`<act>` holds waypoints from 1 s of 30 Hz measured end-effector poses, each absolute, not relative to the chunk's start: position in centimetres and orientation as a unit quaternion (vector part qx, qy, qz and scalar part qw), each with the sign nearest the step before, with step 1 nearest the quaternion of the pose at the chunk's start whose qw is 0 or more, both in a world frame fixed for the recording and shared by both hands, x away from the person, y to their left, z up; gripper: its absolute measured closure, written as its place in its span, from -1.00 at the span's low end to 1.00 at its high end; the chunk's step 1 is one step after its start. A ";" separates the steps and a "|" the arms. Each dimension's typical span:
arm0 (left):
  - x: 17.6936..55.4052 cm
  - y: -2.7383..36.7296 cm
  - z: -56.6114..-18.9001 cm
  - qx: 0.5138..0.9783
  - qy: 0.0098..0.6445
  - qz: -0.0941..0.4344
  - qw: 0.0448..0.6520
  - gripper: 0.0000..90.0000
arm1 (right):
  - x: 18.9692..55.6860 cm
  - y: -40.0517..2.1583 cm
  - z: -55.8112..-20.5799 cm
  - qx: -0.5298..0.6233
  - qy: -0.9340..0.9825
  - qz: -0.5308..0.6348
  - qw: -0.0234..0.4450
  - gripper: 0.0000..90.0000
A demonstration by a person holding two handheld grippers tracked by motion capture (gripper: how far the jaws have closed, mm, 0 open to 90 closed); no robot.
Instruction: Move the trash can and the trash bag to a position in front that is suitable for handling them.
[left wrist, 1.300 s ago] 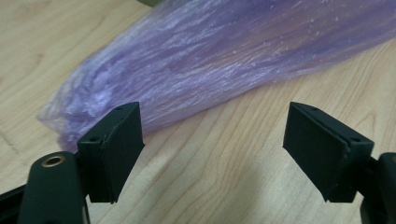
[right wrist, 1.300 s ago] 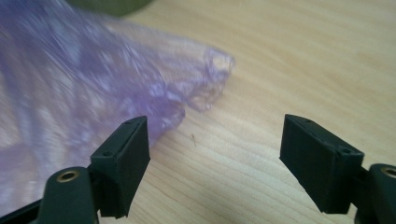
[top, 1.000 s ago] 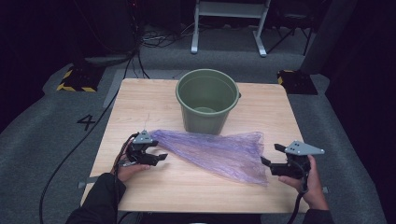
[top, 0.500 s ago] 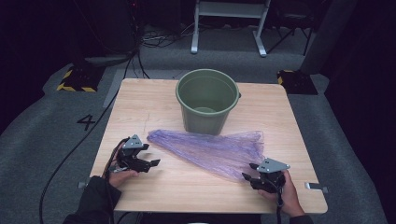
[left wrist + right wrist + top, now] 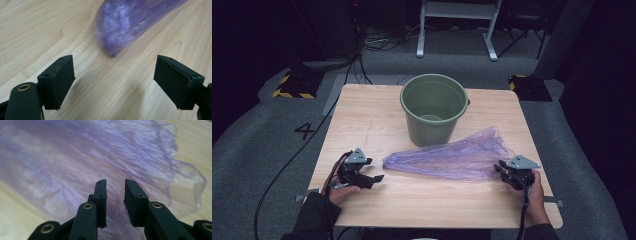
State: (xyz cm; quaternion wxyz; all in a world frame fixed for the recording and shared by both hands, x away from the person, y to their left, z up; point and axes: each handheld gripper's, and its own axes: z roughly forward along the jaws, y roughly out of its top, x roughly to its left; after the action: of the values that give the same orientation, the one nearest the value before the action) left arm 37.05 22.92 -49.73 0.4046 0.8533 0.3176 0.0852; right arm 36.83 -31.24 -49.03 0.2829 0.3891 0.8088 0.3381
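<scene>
A crumpled purple plastic bag lies on the wooden table in front of a green bucket. My left gripper rests just left of the bag's pointed end, and its jaws have just been opening. In the left gripper view that gripper stands wide open, with the bag's tip ahead and nothing between the jaws. My right gripper is at the bag's right end. Its jaws have just been closing and stand a narrow gap apart over the bag's film, not pressing on it.
The bucket stands upright and empty at the table's far middle. A dark floor with cables, a yellow-black striped block and a white frame's legs surrounds the table. Bare wood lies along the near edge between my hands.
My left gripper let the bag's left end drop, opened wider and drew back a little. The right hand came down and inward to the bag's right end, its jaws narrowing.
</scene>
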 end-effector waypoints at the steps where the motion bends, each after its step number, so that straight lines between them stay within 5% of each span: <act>1: 37.0 22.7 -49.8 0.856 0.314 0.084 0.401 -0.63 | 37.2 -31.6 -49.0 0.397 0.803 0.337 0.289 0.59; 11: 37.1 20.5 -49.9 0.862 0.289 0.058 0.411 -0.58 | 39.8 -33.1 -48.0 0.463 0.758 0.354 0.293 -0.49; 15: 37.2 19.4 -49.9 0.866 0.278 0.055 0.412 -0.51 | 39.0 -32.5 -46.6 0.451 0.755 0.382 0.284 -0.60; 18: 37.3 18.8 -50.0 0.868 0.274 0.054 0.410 -0.51 | 38.1 -31.3 -46.0 0.429 0.762 0.398 0.275 -0.55; 30: 37.5 19.4 -49.8 0.869 0.275 0.065 0.407 -0.58 | 37.2 -25.7 -48.9 0.392 0.796 0.403 0.223 0.38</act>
State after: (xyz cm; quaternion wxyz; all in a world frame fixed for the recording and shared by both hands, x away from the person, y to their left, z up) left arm 37.53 19.41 -49.80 0.4072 0.8686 0.2748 0.0646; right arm 37.20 -25.66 -48.90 0.2232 0.3919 0.7962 0.4033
